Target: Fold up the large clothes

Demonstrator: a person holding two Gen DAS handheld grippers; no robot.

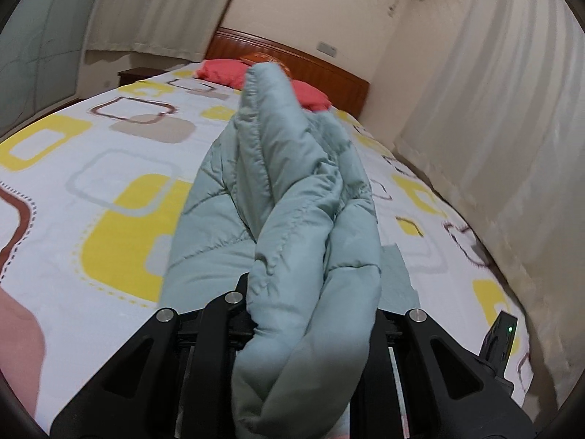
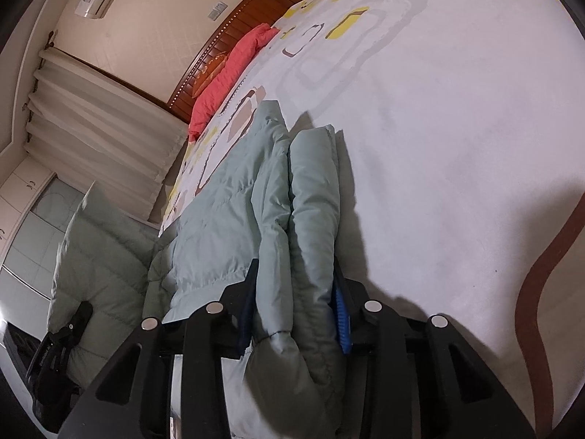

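A pale green quilted jacket (image 1: 285, 190) is bunched up and held above the patterned bed sheet (image 1: 91, 168). My left gripper (image 1: 310, 314) is shut on a thick fold of it, and the padded cloth hides both fingertips. In the right wrist view the same jacket (image 2: 226, 212) lies folded lengthwise on the bed sheet (image 2: 457, 128). My right gripper (image 2: 296, 303) is shut on its doubled edge, with a blue pad (image 2: 342, 325) showing on the right finger. The other gripper (image 2: 58, 344) shows at the lower left, holding cloth.
Red pillows (image 1: 223, 71) lie by the wooden headboard (image 1: 314, 66). Curtains (image 1: 493, 128) hang along the right side of the bed. A dark nightstand (image 1: 137, 73) stands at the far left. A wardrobe (image 2: 33, 226) stands beyond the bed's edge.
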